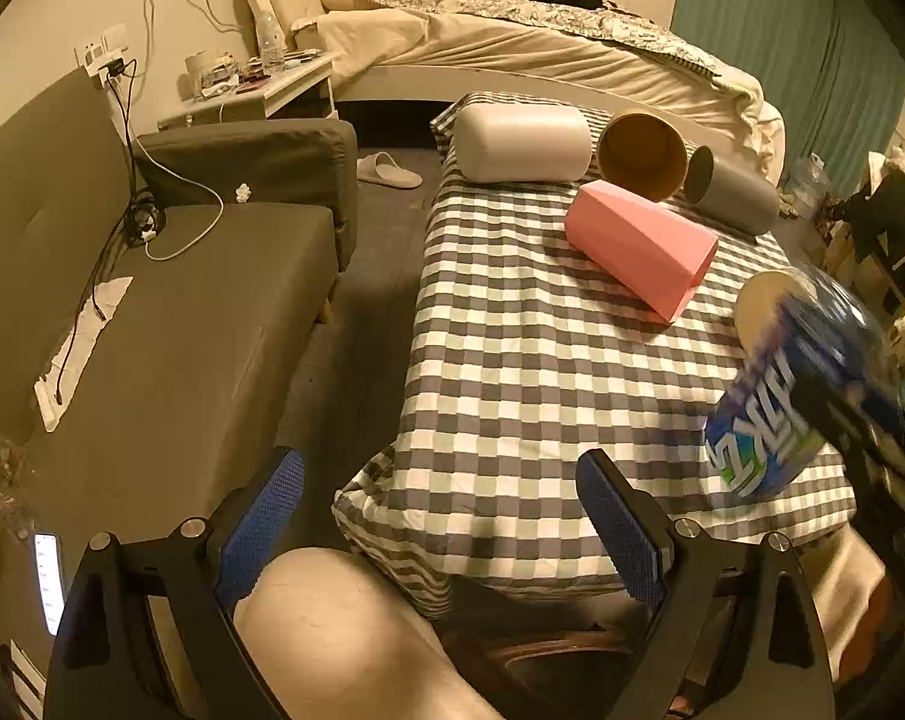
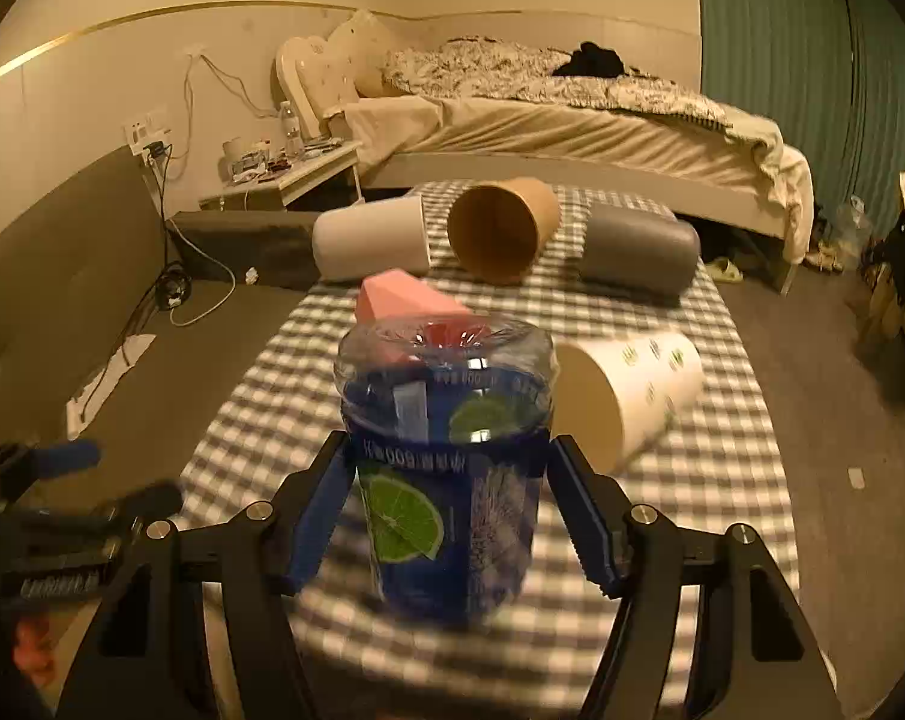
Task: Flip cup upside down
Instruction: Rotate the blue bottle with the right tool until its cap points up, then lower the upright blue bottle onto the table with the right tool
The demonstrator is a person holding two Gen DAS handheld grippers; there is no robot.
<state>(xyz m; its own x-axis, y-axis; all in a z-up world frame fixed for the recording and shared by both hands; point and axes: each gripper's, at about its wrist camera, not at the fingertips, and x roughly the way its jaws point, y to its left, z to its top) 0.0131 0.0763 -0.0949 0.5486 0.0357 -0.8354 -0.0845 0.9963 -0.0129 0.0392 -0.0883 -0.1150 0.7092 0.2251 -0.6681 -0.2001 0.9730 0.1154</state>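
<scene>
A: Nearest the right wrist camera, the right gripper (image 2: 449, 516) has its blue-padded fingers (image 2: 317, 522) clamped on the blue cup (image 2: 449, 468), a clear container with a blue lime-printed label. It hangs over the near end of the desk (image 2: 722, 480) with its checked cloth.

B: And it looks blurred and tilted in the left view, off at the right edge, so the turn is probably under way. Which end is the mouth?

A: Hard to tell. The moulded clear end points away from the camera, which suggests the base faces far.

B: Then the operator should keep the squeeze firm through the roll of the wrist; a thin wall could slip or dent. The landing spot needs care too.

A: Yes. The white paper cup (image 2: 626, 396) lies on its side just right of it, and the pink cup (image 2: 410, 303) just beyond. Setting down on the bare cloth near the front avoids both.

B: The left gripper (image 1: 440, 534)?

A: Fingers spread, holding nothing, low at the desk's near left corner.
</scene>
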